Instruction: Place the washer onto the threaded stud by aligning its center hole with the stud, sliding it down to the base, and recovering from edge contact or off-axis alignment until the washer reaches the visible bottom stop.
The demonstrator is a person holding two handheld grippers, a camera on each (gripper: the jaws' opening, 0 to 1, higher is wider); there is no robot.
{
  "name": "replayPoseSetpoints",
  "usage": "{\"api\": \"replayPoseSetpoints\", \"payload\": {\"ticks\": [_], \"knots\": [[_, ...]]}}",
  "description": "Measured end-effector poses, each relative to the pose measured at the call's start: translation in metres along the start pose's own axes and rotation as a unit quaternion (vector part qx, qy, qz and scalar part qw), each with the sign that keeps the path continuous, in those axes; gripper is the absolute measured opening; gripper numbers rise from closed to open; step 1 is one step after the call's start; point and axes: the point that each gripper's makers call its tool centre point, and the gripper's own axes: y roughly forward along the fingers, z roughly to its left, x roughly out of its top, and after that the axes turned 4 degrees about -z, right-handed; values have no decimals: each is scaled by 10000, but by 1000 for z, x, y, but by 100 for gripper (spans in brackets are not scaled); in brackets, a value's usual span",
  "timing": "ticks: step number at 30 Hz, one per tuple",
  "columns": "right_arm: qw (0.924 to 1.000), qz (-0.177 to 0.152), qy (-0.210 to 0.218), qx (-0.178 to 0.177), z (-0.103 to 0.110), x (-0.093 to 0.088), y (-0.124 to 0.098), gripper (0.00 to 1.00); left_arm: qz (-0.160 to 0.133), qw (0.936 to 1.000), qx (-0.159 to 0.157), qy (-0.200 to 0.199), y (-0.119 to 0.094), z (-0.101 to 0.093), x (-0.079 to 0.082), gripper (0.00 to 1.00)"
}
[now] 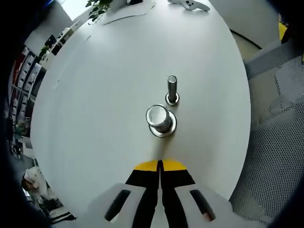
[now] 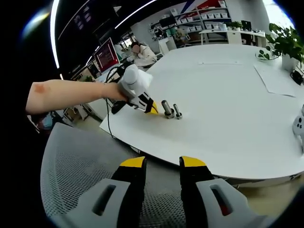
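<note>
Looking along my left gripper point(image 1: 160, 164), I see its two yellow-tipped jaws pressed together with nothing between them, their tips hovering just above the white table point(image 1: 95, 109). Straight ahead of those tips stand two metal pieces close beside each other. The nearer one is a stout stud point(image 1: 159, 118) with a flat round top, and a washer point(image 1: 164, 129) sits around its foot, lying flat on the tabletop. Just beyond it rises a slimmer bolt point(image 1: 172, 88) with a small ring or nut point(image 1: 172, 99) at its base; I cannot tell which it is. Neither piece is touched by my jaws. At the far edge of the table I make out a sheet of paper point(image 1: 128, 18), a leafy plant point(image 1: 99, 7) and a white game-style controller point(image 1: 189, 4). A grey mesh chair point(image 1: 278, 123) stands off the right side of the table. From my right gripper point(image 2: 162, 164), the jaws stand parted with a clear gap between the yellow tips and hold nothing; they hang over the mesh seat of a chair point(image 2: 71, 156), well back from the table edge point(image 2: 223, 168). Across the table in this view I see the left gripper point(image 2: 138, 92) held by a bare forearm point(image 2: 66, 95), its tip pointing at the stud point(image 2: 166, 108) and the bolt point(image 2: 177, 111), which stand side by side near the table's near edge. Shelving point(image 2: 209, 14) and a seated person point(image 2: 142, 54) fill the background.
</note>
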Motion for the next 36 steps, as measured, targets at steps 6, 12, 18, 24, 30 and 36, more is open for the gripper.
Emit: {"api": "replayPoseSetpoints", "payload": {"ticks": [6, 12, 18, 24, 30, 36], "knots": [[10000, 1, 0, -10, 0, 0, 0, 30, -246, 9993, -30, -269, -11, 0, 6, 0], [10000, -7, 5, -18, 0, 0, 0, 30, -357, 9989, -36, -311, -18, -3, 8, 0], [10000, -20, 13, -37, -1, 0, -1, 30, -594, 9974, -62, -411, -29, -6, 16, 3], [10000, -50, 26, -53, -1, 0, -1, 30, -661, 9970, -57, -394, -32, -10, 17, 12], [10000, -63, 27, -54, -1, 1, -1, 30, -819, 9956, -13, -449, -41, -12, 20, 21], [10000, -60, 22, -50, -1, 0, -1, 31, -1103, 9929, 54, -449, -56, -17, 28, 28]]}}
